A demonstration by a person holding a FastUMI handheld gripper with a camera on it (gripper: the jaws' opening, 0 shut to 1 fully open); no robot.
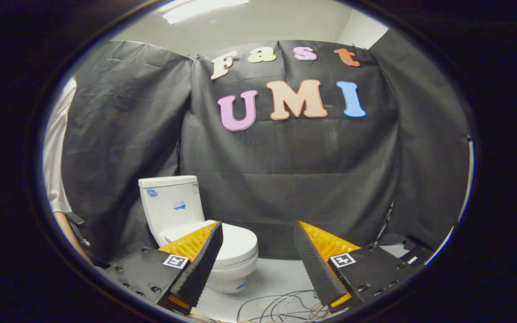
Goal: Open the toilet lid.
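Claw spread wide, holding nothing, fingers apart with bare gap between; toilet standing beyond the left finger, partly hidden behind its tip, against the black cloth wall; toilet lid down flat on the bowl, tank upright behind; loose cables lying on the pale floor between the fingers; pale sleeve at far left.

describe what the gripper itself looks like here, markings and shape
The gripper has two wedge-shaped fingers tapering to points, with ridged inner faces. Each sits on a dark block with bolt heads and carries a small square black-and-white tag.
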